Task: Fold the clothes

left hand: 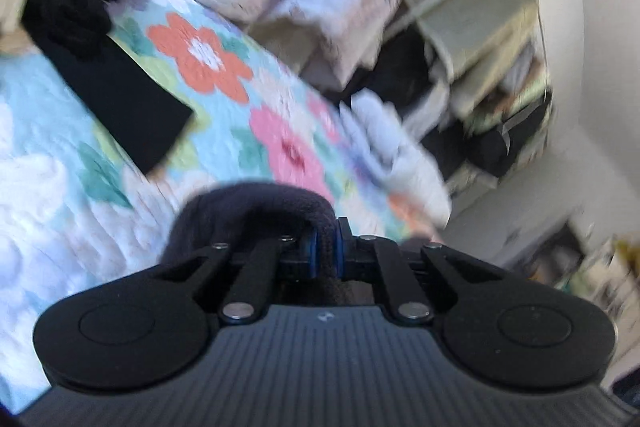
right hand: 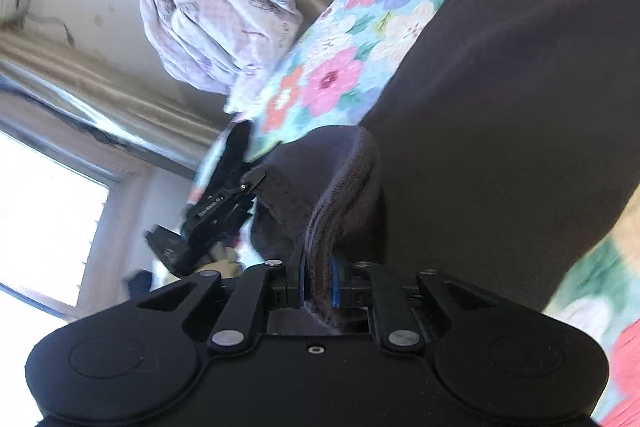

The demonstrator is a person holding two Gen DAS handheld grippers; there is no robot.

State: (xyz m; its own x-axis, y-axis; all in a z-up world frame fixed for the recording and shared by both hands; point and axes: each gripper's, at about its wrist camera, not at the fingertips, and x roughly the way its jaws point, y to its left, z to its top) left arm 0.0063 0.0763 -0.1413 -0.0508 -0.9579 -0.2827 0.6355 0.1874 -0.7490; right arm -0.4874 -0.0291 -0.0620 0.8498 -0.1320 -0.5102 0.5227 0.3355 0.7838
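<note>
Dark fleece garment [right hand: 500, 99] lies across the flowered bedspread [left hand: 224, 75], frame centre; each hand-held gripper, left [left hand: 327, 247] and right [right hand: 318, 283], pinches an edge. An uneven pull could slip a corner.

Daylight fills both fisheye views. In the right wrist view a window [right hand: 48, 223] at the left is blown out to pure white, and the wall beside it looks washed. The left wrist view is smeared by motion blur, worst on the cluttered shelves [left hand: 492, 67] at the right. Both views bend strongly at the edges. The dark garment [right hand: 500, 87] shows almost no detail.
</note>
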